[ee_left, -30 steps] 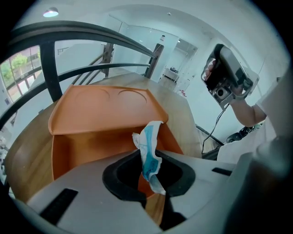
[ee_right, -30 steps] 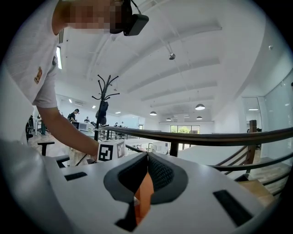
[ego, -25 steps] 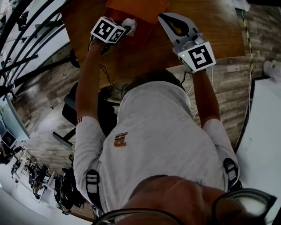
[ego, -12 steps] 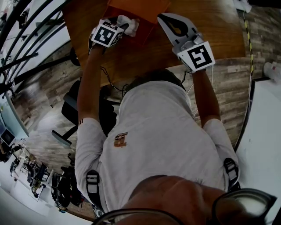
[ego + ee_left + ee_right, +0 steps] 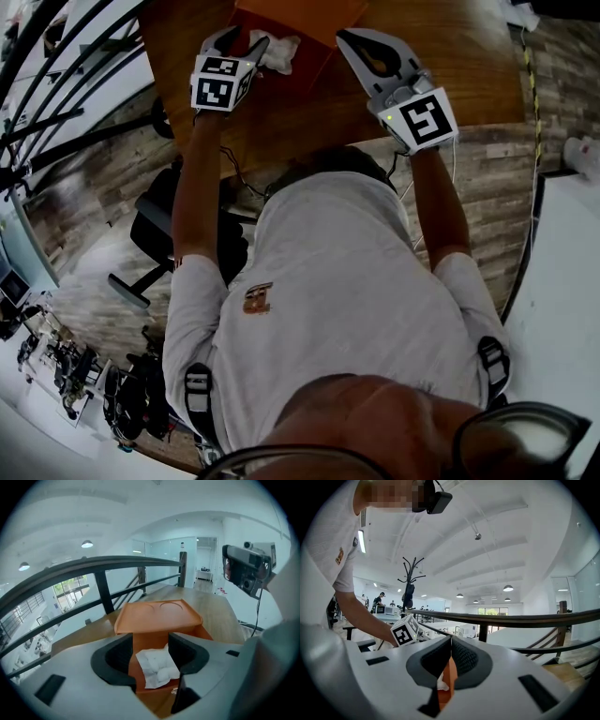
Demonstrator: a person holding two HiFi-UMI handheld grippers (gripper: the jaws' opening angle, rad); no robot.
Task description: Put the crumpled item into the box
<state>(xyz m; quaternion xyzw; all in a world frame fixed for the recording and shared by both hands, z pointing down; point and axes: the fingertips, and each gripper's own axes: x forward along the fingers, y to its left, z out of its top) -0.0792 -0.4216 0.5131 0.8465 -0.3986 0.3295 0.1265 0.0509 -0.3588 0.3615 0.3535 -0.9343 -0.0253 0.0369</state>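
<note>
Orange box (image 5: pixel 159 616); white crumpled item (image 5: pixel 157 667); brown wood-grain table (image 5: pixel 450 56); grey-brown plank-patterned floor (image 5: pixel 487 216); pale grey shirt (image 5: pixel 328 309) bearing a small orange-and-brown emblem (image 5: pixel 255 298); black railing (image 5: pixel 122 563).

The head camera sits high above the person's white T-shirt (image 5: pixel 328 300) and looks steeply down over the shoulders, so the brown wooden table (image 5: pixel 450 56) lies far off at the top of its frame. The camera on the left gripper (image 5: pixel 246 39) rides just behind the jaws, which are opening with the crumpled white paper (image 5: pixel 157 667) lying loose between them. It looks close and nearly level across the orange cardboard box (image 5: pixel 159 616) toward the black metal railing (image 5: pixel 117 564). The camera on the right gripper (image 5: pixel 349 36) looks along jaws pressed together, tilted up toward the ceiling and sideways at the other gripper's marker cube (image 5: pixel 405 631). All three views share the box, and both gripper views share the railing.
</note>
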